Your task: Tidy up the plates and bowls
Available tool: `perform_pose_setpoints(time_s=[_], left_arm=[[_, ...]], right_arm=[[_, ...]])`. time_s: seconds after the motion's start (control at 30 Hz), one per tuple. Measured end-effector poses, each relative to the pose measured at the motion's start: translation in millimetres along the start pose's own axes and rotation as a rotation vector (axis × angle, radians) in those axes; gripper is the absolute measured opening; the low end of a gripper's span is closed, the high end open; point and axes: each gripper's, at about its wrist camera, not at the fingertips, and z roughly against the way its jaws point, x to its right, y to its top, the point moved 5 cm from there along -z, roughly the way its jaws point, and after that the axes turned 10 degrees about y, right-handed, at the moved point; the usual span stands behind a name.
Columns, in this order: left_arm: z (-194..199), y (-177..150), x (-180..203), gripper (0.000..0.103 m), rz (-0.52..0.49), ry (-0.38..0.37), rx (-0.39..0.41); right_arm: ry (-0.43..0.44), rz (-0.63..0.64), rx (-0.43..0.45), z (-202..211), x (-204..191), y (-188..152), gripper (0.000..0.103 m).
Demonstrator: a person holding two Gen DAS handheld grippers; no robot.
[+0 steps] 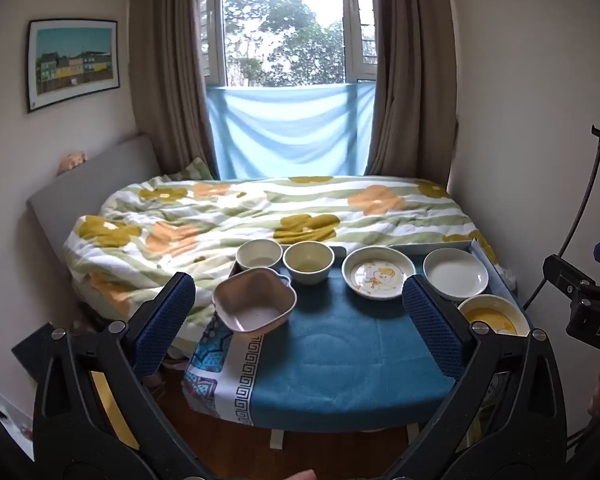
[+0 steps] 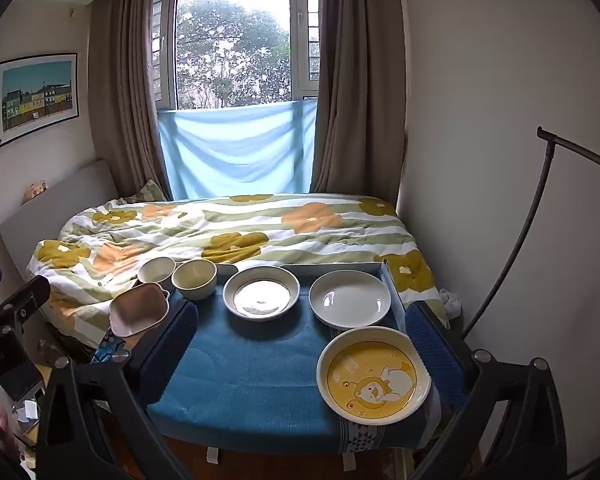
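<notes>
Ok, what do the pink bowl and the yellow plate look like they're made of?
Pink bowl: probably plastic or wheat-straw composite; matte, thin-walled, moulded side handles. Yellow plate: likely glazed ceramic; glossy, thick rim, printed cartoon bear.

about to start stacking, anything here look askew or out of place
Yes: the pink square bowl at the table's left edge is tilted, and part of it juts past the blue tablecloth, so it may slip. The two round bowls and three plates sit flat. Both hand-held grippers are open, touching nothing.
</notes>
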Motion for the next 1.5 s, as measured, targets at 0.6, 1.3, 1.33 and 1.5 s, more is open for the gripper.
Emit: perform_pose_setpoints(time_s=[0.6,1.3,1.33,1.5], left_arm=[[-6,2,-11,0.102,0.043,-0.031,0.011],[0,2,-16,0.102,0.035,0.005,0.030],[0,2,-17,0.102,0.037,0.006,0.032],[3,2,-15,0.102,0.031,0.022,0.042]], right_arm=[[-0.018,-0.009,-0.019,-5,-5,-2,0.103],[-0.020,-0.007,-0.018,-5,-5,-3,0.103],[-0.019,-0.006,-0.018,-6,-6,-4,0.103],[-0.021,-0.007,-0.020,-5,-7,-4,0.103]])
